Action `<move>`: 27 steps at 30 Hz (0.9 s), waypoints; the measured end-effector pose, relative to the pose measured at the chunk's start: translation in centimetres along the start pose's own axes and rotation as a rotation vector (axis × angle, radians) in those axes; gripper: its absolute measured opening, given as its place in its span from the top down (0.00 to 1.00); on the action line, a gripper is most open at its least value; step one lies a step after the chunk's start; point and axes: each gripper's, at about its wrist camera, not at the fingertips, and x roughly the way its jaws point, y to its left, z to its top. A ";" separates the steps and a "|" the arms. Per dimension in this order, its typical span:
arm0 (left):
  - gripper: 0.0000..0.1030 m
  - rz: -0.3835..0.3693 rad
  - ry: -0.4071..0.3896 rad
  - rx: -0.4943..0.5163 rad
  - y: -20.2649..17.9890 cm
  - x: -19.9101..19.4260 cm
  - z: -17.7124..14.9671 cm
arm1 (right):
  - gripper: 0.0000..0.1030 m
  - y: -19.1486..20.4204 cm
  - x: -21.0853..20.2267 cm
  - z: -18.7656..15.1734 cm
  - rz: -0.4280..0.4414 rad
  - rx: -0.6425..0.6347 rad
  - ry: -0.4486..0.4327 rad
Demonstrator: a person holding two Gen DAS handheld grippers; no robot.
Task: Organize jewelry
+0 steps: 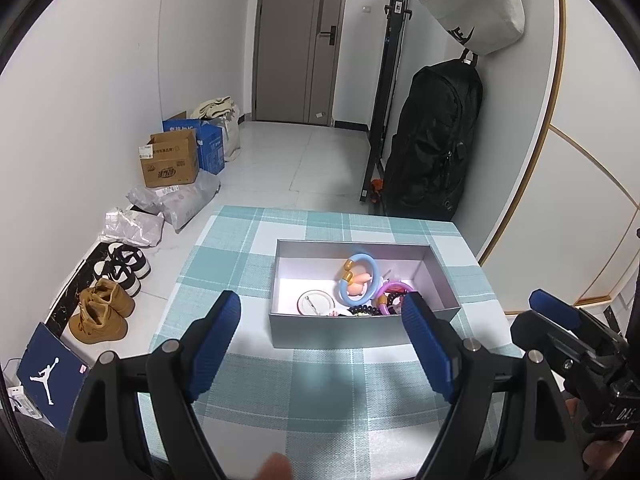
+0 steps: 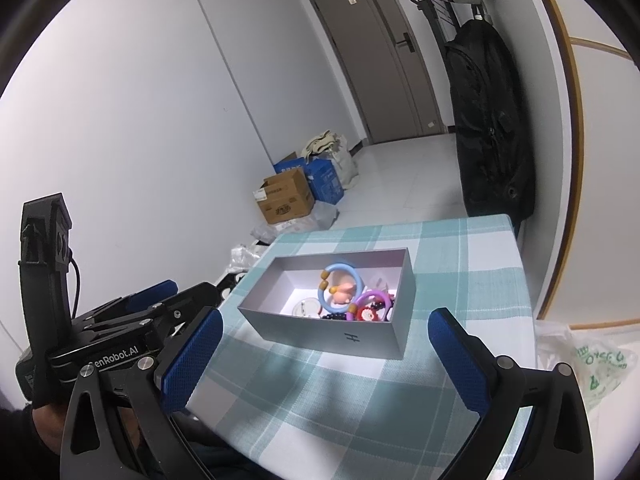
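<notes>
A grey open box stands on the teal checked tablecloth. Inside lie a light blue ring, a purple ring, a pink figure, a round white badge and black beads. My left gripper hovers open just in front of the box, nothing between its blue fingers. My right gripper is open too, near the box's front wall, empty. The right gripper shows at the right edge of the left wrist view.
Shoes, cardboard boxes and plastic bags line the floor by the left wall. A black backpack hangs at the right. A printed plastic bag lies right of the table. A door is at the back.
</notes>
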 end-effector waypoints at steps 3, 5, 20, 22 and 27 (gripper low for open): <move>0.23 0.003 0.002 -0.008 0.1 0.0 0.0 | 0.00 0.0 0.1 0.0 0.001 0.002 0.004; 0.23 0.004 -0.001 -0.009 0.2 0.0 0.1 | 0.00 0.0 0.0 -0.1 0.001 0.001 0.005; 0.23 0.004 0.011 -0.025 0.6 0.1 0.0 | 0.00 -0.3 0.0 -0.2 0.000 0.021 0.013; 0.23 0.005 0.010 -0.024 0.6 0.1 0.0 | 0.00 -0.4 0.0 -0.3 -0.001 0.023 0.015; 0.23 0.003 0.007 -0.021 0.6 0.1 0.1 | 0.00 -0.4 0.0 -0.3 -0.003 0.026 0.020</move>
